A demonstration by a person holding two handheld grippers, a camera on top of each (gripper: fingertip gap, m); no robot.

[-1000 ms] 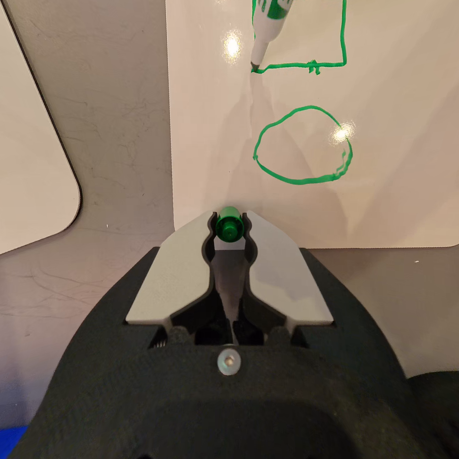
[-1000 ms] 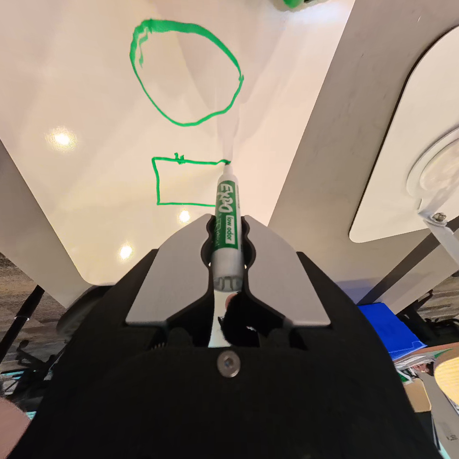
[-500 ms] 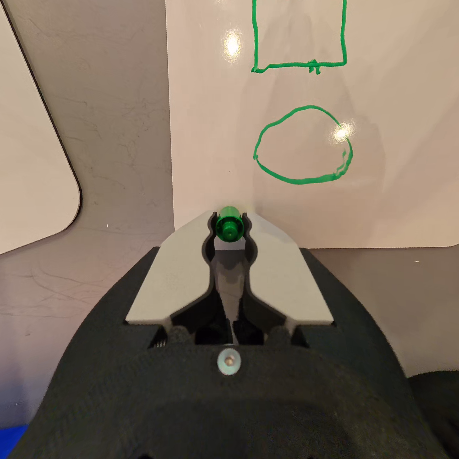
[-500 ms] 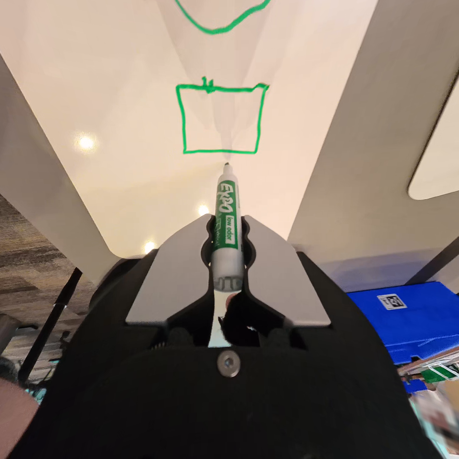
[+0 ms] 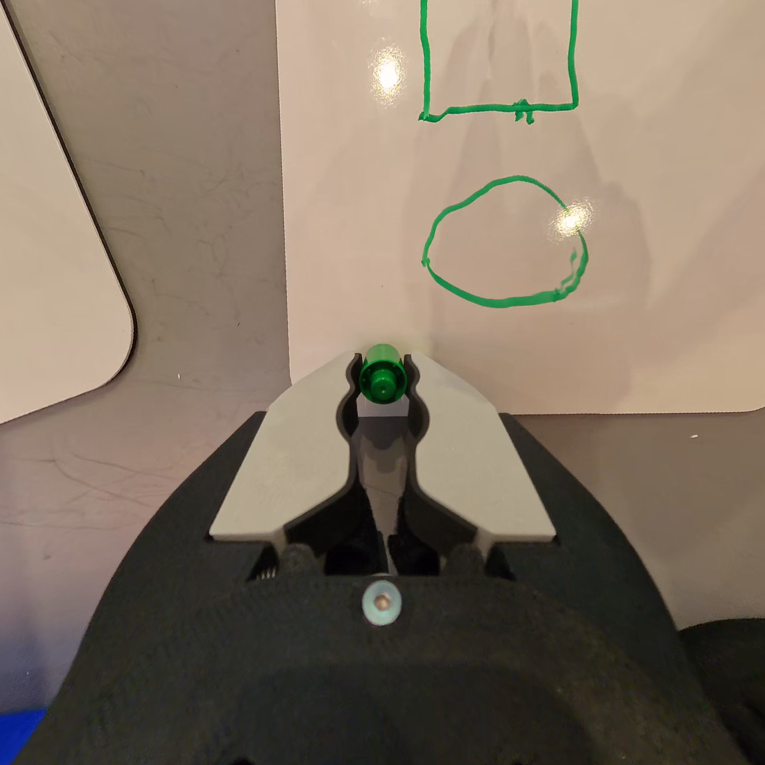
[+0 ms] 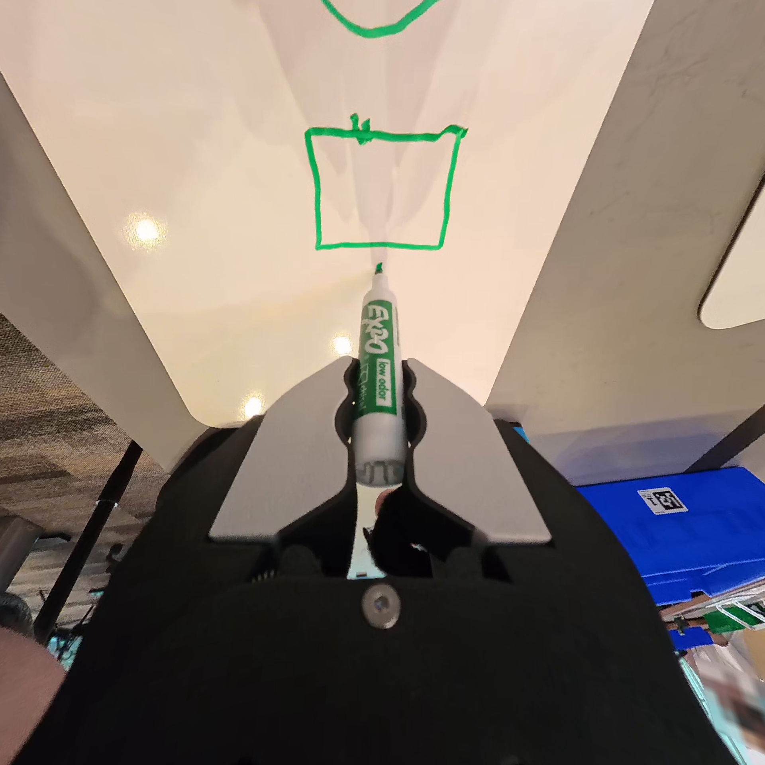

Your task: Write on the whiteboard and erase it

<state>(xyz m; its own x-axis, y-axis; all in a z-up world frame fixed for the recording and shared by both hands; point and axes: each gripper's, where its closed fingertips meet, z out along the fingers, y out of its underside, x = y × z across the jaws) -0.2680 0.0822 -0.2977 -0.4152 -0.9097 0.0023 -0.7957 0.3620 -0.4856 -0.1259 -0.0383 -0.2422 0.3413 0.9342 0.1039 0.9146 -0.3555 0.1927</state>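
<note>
A white whiteboard (image 5: 356, 198) lies on the grey table and bears a green square (image 5: 496, 108) and a green circle (image 5: 503, 244). My left gripper (image 5: 381, 378) is shut on the green marker cap (image 5: 381, 381) at the board's near edge. In the right wrist view my right gripper (image 6: 378, 385) is shut on the green and white marker (image 6: 378, 372), uncapped, its tip (image 6: 378, 268) just short of the square (image 6: 381, 188). Whether the tip touches the board (image 6: 186, 165) I cannot tell. The circle's edge (image 6: 378, 30) shows at the top.
Another white board (image 5: 49, 256) lies on the grey table (image 5: 186, 207) to the left. A blue bin (image 6: 679, 538) with a label stands at the right in the right wrist view, with carpeted floor and a black stand leg (image 6: 87, 538) at the left. Tip to tip, the grippers are about 20 cm apart.
My right gripper drew the marker back from the square's corner; the marker has left the left wrist view and the square stands closed. My left gripper has stayed still with the cap.
</note>
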